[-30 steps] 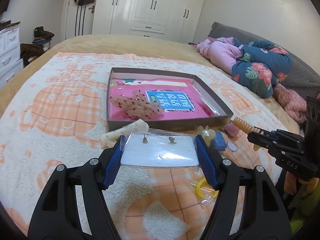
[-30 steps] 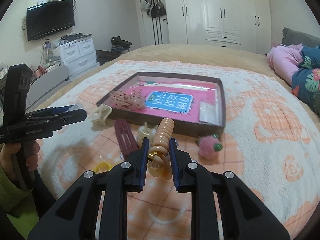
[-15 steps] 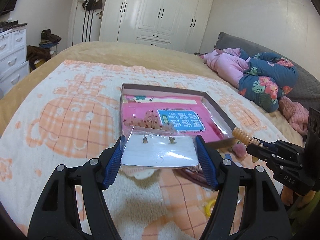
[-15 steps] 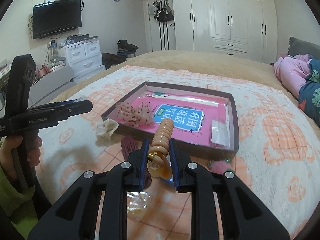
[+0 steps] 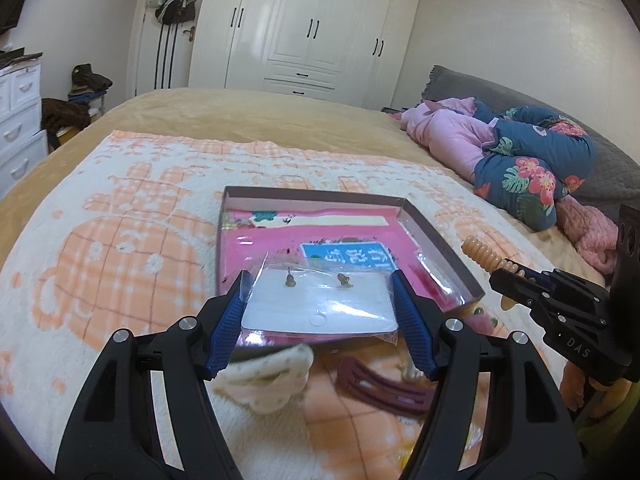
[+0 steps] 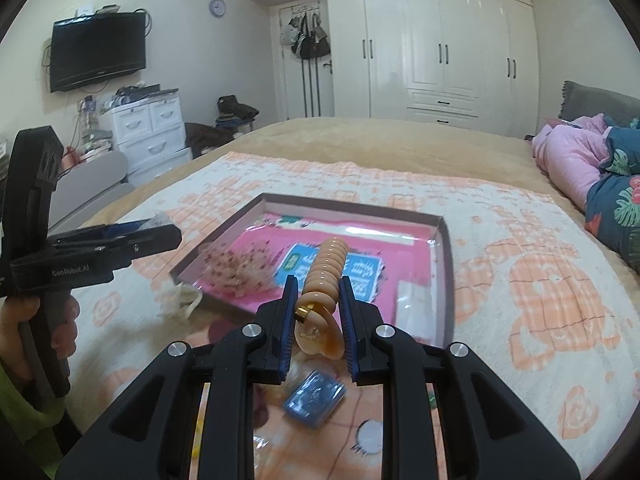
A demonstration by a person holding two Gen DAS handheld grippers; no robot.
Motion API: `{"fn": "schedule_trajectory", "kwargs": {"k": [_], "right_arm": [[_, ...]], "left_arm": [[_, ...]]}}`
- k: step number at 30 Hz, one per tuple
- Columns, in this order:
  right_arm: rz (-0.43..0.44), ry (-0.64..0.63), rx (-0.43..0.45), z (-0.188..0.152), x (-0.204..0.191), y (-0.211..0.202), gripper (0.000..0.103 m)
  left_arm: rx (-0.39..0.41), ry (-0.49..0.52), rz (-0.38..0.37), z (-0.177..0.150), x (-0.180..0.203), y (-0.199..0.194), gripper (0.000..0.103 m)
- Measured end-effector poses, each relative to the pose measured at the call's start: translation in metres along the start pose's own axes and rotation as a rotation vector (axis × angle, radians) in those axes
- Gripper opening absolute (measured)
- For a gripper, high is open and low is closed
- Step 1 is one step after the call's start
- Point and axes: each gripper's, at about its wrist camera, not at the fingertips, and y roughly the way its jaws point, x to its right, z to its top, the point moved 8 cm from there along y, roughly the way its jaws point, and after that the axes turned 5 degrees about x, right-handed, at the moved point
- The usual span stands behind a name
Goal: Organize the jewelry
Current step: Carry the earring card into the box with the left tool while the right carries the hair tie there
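Observation:
My left gripper [image 5: 320, 300] is shut on a clear packet holding a white earring card [image 5: 320, 306] with two small studs, held above the near edge of the shallow brown box [image 5: 440, 246] with a pink lining. My right gripper [image 6: 316, 300] is shut on a peach spiral hair tie [image 6: 326, 268] with a gold clasp, held above the near edge of the box [image 6: 446, 280]. The right gripper also shows in the left wrist view [image 5: 504, 280], and the left one in the right wrist view [image 6: 160, 234].
On the orange-and-white blanket lie a maroon hair clip [image 5: 384, 384], a cream scrunchie [image 5: 268, 376] and a blue packet [image 6: 314, 398]. Inside the box are a dotted scrunchie [image 6: 232, 264] and a clear packet [image 6: 414, 300]. Folded bedding [image 5: 520, 160] lies at the right.
Both grippers have risen and moved forward toward the box, each still holding its item; the box now sits closer under both.

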Motion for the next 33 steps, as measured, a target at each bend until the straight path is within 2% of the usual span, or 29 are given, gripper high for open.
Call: {"fn": "schedule_trajectory", "kwargs": {"k": [5,10,17,25,33], "right_arm": [[-0.035,0.014,0.01,0.008,0.017,0.006,0.02],[-0.069,0.017,0.006,0.012,0.031,0.016,0.02],[-0.106,0.011,-0.012,0.012,0.047,0.035,0.02],[-0.125,0.026,-0.075,0.005,0.067,0.065,0.02],[-0.157,0.015,-0.156,-0.013,0.079,0.094,0.02]], "left_arm": [[-0.001,0.006,-0.019,0.009,0.009,0.017,0.06],[-0.005,0.041,-0.002,0.011,0.014,0.032,0.06],[-0.065,0.044,-0.01,0.007,0.019,0.063,0.06],[-0.121,0.075,-0.039,-0.01,0.029,0.087,0.06],[-0.163,0.091,-0.037,-0.022,0.028,0.101,0.06]]}}
